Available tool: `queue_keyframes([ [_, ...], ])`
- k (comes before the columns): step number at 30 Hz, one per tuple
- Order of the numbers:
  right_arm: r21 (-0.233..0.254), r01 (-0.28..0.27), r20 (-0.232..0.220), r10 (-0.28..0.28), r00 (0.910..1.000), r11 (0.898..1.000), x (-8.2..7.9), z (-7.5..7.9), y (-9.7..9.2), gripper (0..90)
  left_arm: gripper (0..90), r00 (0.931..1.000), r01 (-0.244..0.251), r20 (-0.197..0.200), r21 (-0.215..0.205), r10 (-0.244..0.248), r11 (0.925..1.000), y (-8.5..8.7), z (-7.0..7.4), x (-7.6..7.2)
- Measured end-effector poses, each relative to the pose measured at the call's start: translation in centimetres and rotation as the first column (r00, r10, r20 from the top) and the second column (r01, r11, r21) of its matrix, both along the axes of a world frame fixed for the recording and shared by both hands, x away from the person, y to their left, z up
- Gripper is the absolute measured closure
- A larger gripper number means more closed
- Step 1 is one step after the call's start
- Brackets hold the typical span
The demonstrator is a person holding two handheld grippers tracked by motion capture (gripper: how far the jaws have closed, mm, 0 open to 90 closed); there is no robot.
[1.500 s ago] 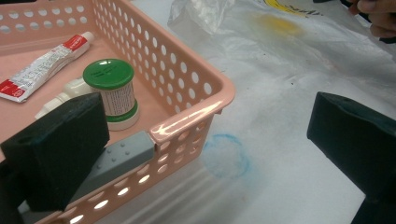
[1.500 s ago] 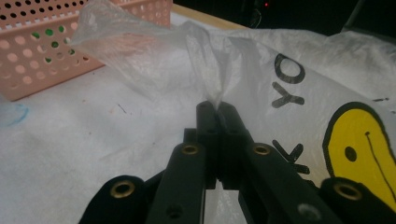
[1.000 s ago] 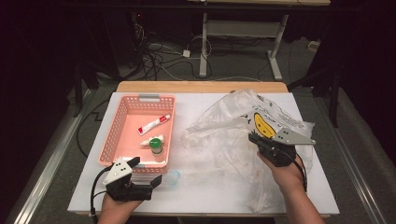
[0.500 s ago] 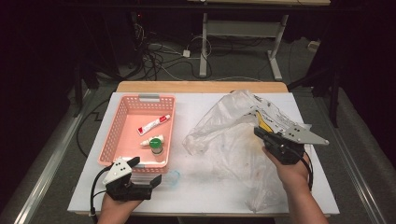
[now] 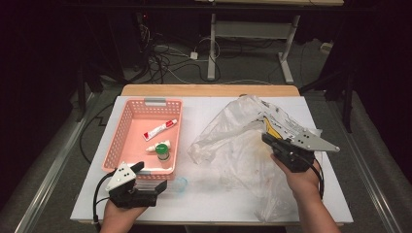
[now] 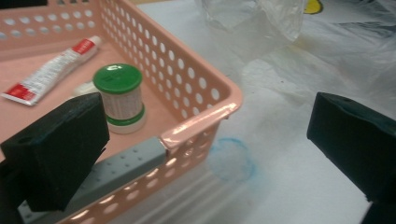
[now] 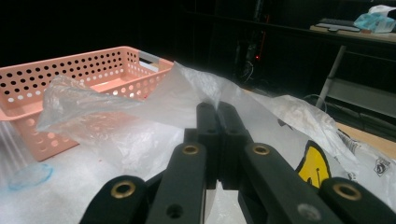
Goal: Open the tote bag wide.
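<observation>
Plastic bag [image 5: 233, 145], clear and crumpled, is spread over the right half of the white surface [image 5: 194, 204], and a fold of it is pinched and lifted by the right hand-held gripper [image 5: 270, 137], jaws pressed tight together on the film. A yellow print is seen on the bag beside that grip. Over at the left, the left hand-held gripper [image 5: 158, 185] is held low with its jaws wide apart, nothing between them, just by the near corner of the pink basket [image 5: 127, 125]. Inside the basket a toothpaste tube [image 5: 160, 129] and a green-capped bottle [image 5: 163, 152] are seen.
</observation>
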State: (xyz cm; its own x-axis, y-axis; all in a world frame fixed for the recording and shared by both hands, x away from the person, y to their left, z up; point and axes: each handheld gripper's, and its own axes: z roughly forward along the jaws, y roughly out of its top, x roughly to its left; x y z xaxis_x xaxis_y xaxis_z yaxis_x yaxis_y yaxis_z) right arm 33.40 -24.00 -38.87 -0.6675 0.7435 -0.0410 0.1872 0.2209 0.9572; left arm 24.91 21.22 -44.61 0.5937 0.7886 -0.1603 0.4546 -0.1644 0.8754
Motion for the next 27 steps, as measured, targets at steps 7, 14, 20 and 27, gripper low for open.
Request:
queue_keyframes([
  [7, -0.002, -0.011, -0.008, 0.010, 0.9999, 1.000, 0.0, -0.2, 0.2, 90.0, 0.0, 0.9996, -0.005, -0.027, -0.027, 0.004, 0.9996, 0.3, 1.0, 0.8],
  [14, -0.006, -0.019, -0.012, 0.019, 0.9998, 1.000, 0.1, -0.4, 0.2, 90.0, 0.0, 0.9994, -0.033, 0.001, -0.039, 0.033, 0.9987, 1.1, 2.3, 2.1],
  [20, -0.014, -0.025, -0.015, 0.025, 0.9996, 1.000, 0.1, -0.5, 0.5, 90.0, 0.0, 0.9992, -0.040, -0.006, -0.051, 0.040, 0.9979, 1.2, 2.7, 3.6],
  [27, -0.009, -0.032, -0.019, 0.032, 0.9993, 0.999, 0.2, -0.5, 0.5, 90.0, 0.0, 0.9991, -0.042, -0.001, -0.044, 0.042, 0.9982, 1.0, 4.0, 5.8],
])
